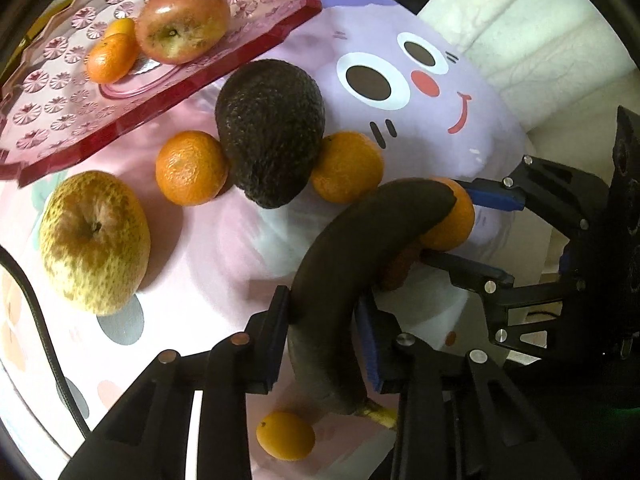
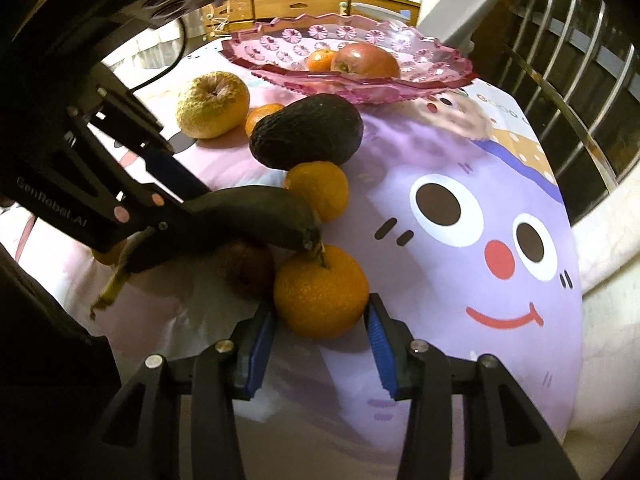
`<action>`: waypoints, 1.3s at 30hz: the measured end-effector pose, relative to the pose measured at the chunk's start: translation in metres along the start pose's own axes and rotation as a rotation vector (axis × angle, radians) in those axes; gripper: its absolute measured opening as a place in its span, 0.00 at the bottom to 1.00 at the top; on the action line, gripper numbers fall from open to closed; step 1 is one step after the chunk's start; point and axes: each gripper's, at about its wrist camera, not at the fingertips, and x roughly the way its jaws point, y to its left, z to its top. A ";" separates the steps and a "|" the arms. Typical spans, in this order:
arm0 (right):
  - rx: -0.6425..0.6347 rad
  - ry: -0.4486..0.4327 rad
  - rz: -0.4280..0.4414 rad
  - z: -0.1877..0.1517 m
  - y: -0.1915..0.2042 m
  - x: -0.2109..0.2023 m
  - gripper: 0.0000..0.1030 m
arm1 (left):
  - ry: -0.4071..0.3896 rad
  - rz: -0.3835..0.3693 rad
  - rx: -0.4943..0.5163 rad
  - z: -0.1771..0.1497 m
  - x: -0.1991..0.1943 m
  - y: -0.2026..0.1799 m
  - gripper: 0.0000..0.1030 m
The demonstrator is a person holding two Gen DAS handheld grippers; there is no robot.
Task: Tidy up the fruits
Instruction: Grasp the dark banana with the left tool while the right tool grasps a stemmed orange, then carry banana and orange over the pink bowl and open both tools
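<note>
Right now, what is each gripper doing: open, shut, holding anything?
Left gripper: shut on the blackened overripe banana.
Right gripper: open, fingers on either side of the round orange tangerine, not yet clamped.

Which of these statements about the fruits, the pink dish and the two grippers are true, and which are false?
1. The left gripper grips the dark banana. True.
2. The avocado lies in the pink dish. False: it lies on the tablecloth, beside the dish.
3. A reddish apple lies in the pink dish. True.
4. The right gripper is shut on the yellow apple. False: its open fingers flank an orange.
5. The dish holds only the apple. False: small oranges lie beside it.
</note>
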 end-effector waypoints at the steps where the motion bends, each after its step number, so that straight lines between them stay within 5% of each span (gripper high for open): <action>1: 0.010 -0.001 -0.002 0.000 0.000 -0.002 0.43 | -0.012 0.003 -0.004 -0.002 -0.003 0.000 0.30; 21: 0.156 -0.117 -0.082 0.029 0.016 -0.055 0.43 | -0.276 0.038 -0.182 -0.045 -0.127 0.030 0.29; 39: 0.074 -0.204 0.037 0.119 0.042 -0.066 0.43 | -0.375 0.085 -0.418 0.012 -0.196 0.093 0.29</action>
